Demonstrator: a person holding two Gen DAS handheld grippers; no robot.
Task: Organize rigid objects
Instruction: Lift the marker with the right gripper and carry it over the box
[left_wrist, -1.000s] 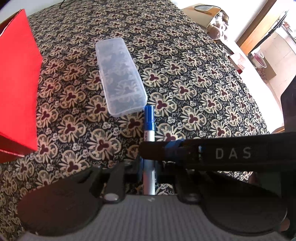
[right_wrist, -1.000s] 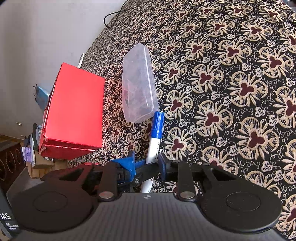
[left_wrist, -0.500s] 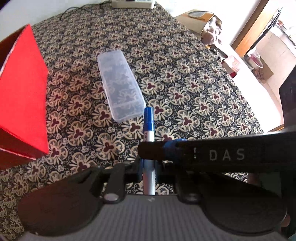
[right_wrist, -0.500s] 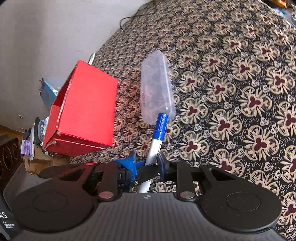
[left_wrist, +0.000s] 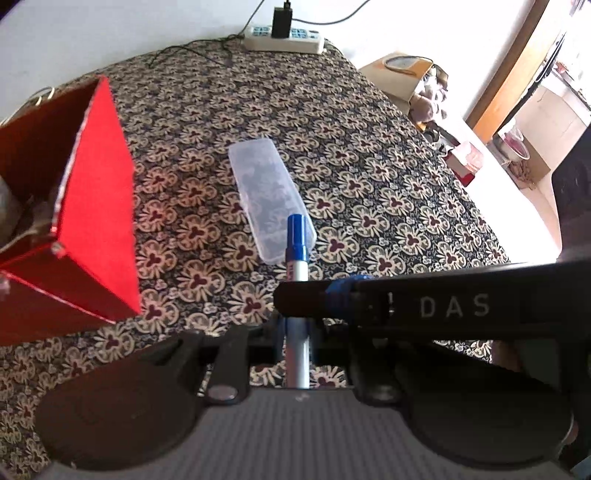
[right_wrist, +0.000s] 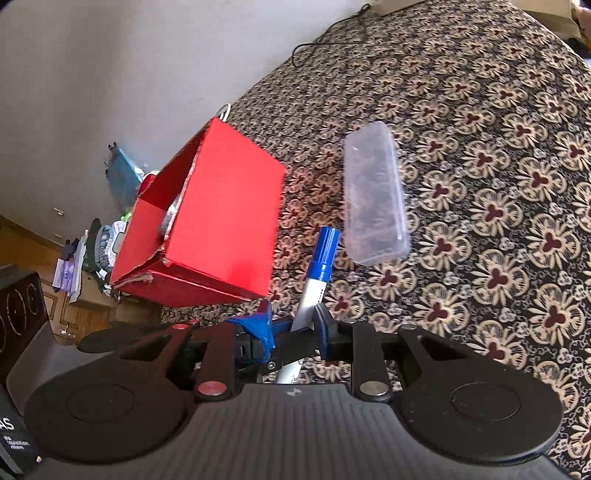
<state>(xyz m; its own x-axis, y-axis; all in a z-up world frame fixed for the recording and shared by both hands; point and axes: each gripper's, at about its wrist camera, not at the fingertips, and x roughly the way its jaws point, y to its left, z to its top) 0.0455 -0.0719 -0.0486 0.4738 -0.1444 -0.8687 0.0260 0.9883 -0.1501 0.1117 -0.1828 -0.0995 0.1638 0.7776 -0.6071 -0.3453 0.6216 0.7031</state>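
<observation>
Marker (left_wrist: 296, 258) with a blue cap, white-barrelled, is the thing in hand: it sits clamped between the jaws of the left hand-held gripper (left_wrist: 295, 328), cap pointing forward toward the clear plastic case (left_wrist: 271, 199), and the right wrist view shows the same marker (right_wrist: 317, 273) pinched by the right hand-held gripper (right_wrist: 295, 325), whose jaws have just been closing a little further onto the barrel. Compared with a second ago the whole scene sits lower and smaller in both views: the case, which then lay right at the cap's tip, is now overlapped by the cap only in the picture and seems well below it, and more of the far edge has come into sight, including a white power strip (left_wrist: 282, 37) and its cable. So the marker has been lifted clear of the patterned cloth (left_wrist: 369, 166) covering the worktop, with both grippers rising together. The case stays shut (no gap shows along its lid) and lies where it was. The red box (right_wrist: 218, 221) stands open-topped just to the left of the case, something pale and indistinct showing inside it. As a judgement, the pick-up step is finished and the carry has begun; whether the marker is meant for the red box or the case cannot be told from here, though the box is open and the case would first need opening.
</observation>
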